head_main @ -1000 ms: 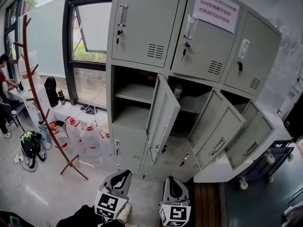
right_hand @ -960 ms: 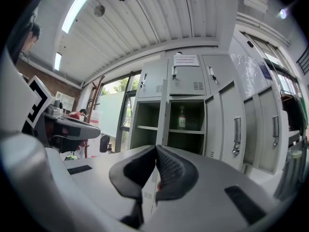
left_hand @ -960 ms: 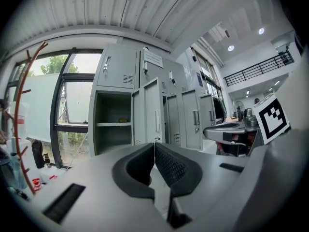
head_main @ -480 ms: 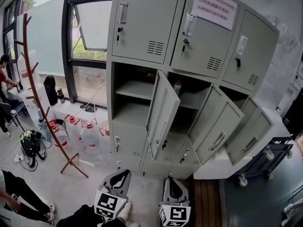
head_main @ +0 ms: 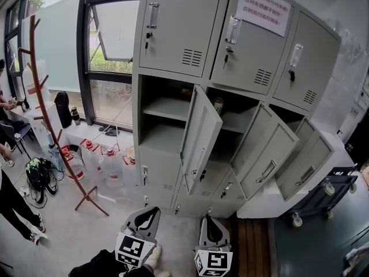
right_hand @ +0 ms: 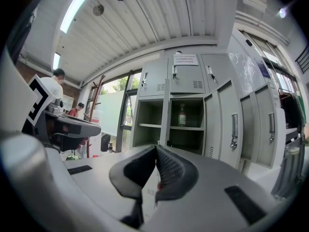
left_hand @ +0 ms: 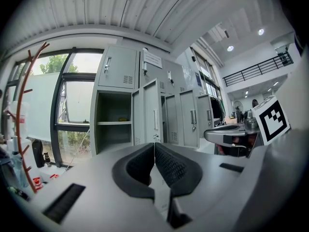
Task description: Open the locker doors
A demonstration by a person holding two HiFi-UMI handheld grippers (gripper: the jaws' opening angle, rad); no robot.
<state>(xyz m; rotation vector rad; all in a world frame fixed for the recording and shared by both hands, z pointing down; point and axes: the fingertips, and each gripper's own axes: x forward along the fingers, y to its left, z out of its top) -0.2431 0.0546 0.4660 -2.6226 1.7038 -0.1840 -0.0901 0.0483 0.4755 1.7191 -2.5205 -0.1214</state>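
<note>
Lockers (head_main: pixel 173 111) of grey painted sheet metal stand at the far side, right of the window (head_main: pixel 109 56). Their doors are flat rectangles, each with a slotted vent, a bar handle and a key in the lock. A white paper notice (head_main: pixel 264 8) is stuck on the top centre door.

The top and bottom rows are shut. In the middle row all three doors hang swung out toward the near side: the left open door (head_main: pixel 200 136), the centre open door (head_main: pixel 266 152) and the right open door (head_main: pixel 305 167). They bare plain shelves, and a bottle (head_main: pixel 218 105) stands in the centre compartment.

Nearest, the left gripper (head_main: pixel 147 213) and the right gripper (head_main: pixel 212 225) are smooth grey plastic with black ribbed wedge pads. Both are well apart from the lockers. On each the pads meet at the tips with nothing between them.

Compared with a second ago, the doors and grippers sit as they did. A person's legs (head_main: pixel 16 203) have come into view at the left, beside the curved reddish wooden coat stand (head_main: pixel 40 91).
</note>
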